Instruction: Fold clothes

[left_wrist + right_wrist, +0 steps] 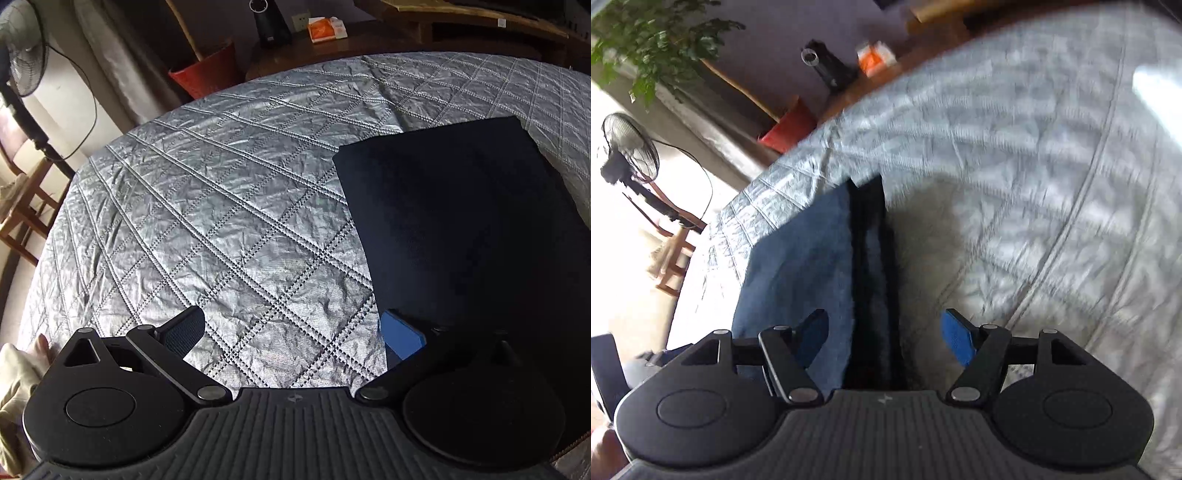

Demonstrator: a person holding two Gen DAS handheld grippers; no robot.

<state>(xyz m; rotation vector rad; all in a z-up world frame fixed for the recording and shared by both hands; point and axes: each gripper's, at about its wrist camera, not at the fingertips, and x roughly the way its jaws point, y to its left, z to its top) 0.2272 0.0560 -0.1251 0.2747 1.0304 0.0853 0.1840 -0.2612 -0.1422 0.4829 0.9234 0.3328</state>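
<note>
A folded dark blue garment [461,236] lies flat on a bed covered by a silver-grey quilted bedspread [221,206]. In the left wrist view it is a neat rectangle on the right part of the bed, its left edge straight and its far corners squared. The left tool [291,332] hangs above the bedspread beside that left edge with its fingers spread wide; the dark left finger [183,330] is over bare quilt, the blue right pad [402,338] sits at the edge of the garment, and nothing is pinched between them.

In the right wrist view, which is blurred, the right tool [882,338] is also spread apart, holding nothing. The garment's [798,266] right edge, with dark stacked layers showing, runs up between its fingers; the left finger [812,332] is over the blue cloth and the blue right pad [956,341] over the bedspread [1034,184].

Beyond the bed stand a fan [629,147], a red bin [207,70], a wooden chair [22,210], a leafy plant [653,40], and a dark side table [351,48] carrying an orange and white box [327,28].
</note>
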